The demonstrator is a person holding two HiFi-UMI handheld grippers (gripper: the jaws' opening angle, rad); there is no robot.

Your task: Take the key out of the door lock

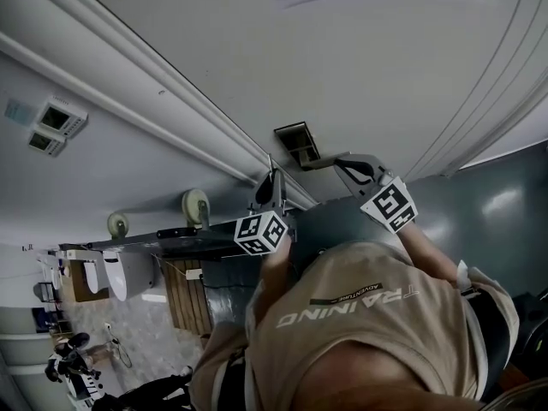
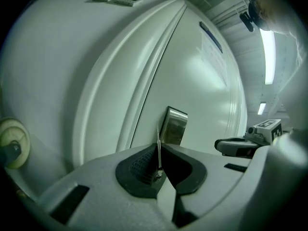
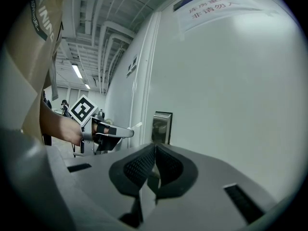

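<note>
A thin metal key [image 2: 158,150] stands upright between the pads of my left gripper [image 2: 159,147], which is shut on it. The key's tip [image 3: 137,125] is a short way off the metal lock plate [image 3: 161,128] on the white door [image 2: 202,90], not touching it. The plate also shows in the head view [image 1: 299,144], with the left gripper [image 1: 271,178] just below it. My right gripper [image 3: 155,149] points at the same plate [image 2: 173,126] from the other side. Its jaws are shut with nothing between them. It is to the plate's right in the head view [image 1: 347,166].
The door frame's mouldings [image 2: 120,95] run beside the lock. A printed notice [image 3: 216,6] is stuck on the door higher up. Two switch panels [image 1: 53,125] and two round fittings [image 1: 195,205] sit on the wall. A corridor with people [image 3: 62,106] lies behind the left gripper.
</note>
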